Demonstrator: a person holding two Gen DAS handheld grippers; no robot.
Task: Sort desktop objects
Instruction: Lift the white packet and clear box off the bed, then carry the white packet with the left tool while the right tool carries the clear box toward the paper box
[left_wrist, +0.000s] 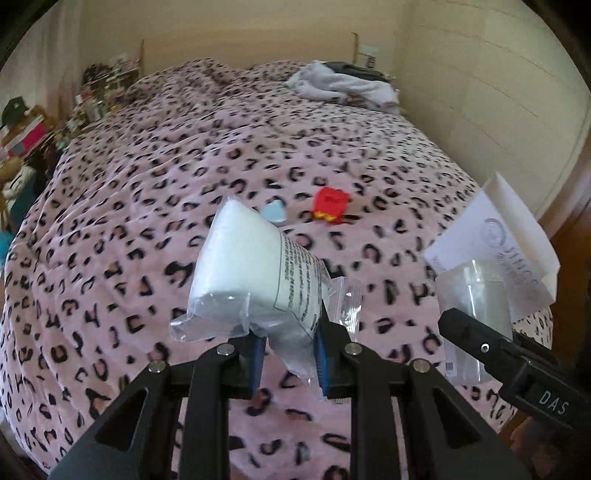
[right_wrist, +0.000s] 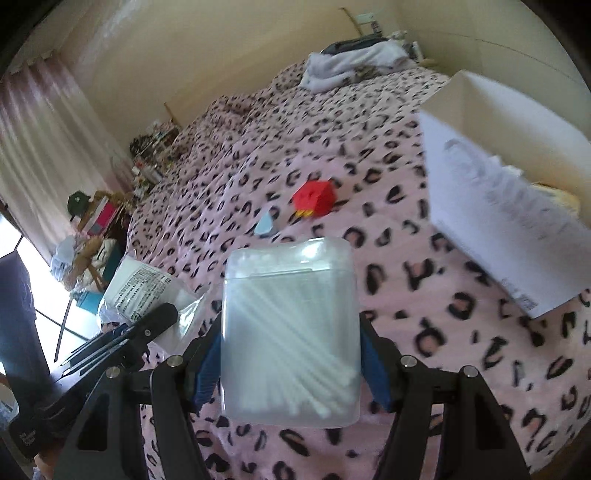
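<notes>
Pink leopard-print bedding (left_wrist: 155, 206) covers the bed. Left hand-held gripper (left_wrist: 288, 354) pinches a clear bag of white pads (left_wrist: 243, 266); right hand-held gripper (right_wrist: 291, 365) clamps a cotton swab box (right_wrist: 290, 332). Ahead of both lie a red block (left_wrist: 331, 204) and a pale blue piece (left_wrist: 274, 213); a white box (right_wrist: 495, 206) sits right.

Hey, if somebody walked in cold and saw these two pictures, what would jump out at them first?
Probably the pink leopard-print bedspread filling both views. Next, the two held items up close: a clear box of cotton swabs in the right gripper, and a plastic-wrapped white packet pinched in the left gripper. A red toy block lies mid-bed, with a white box to its right.
</notes>
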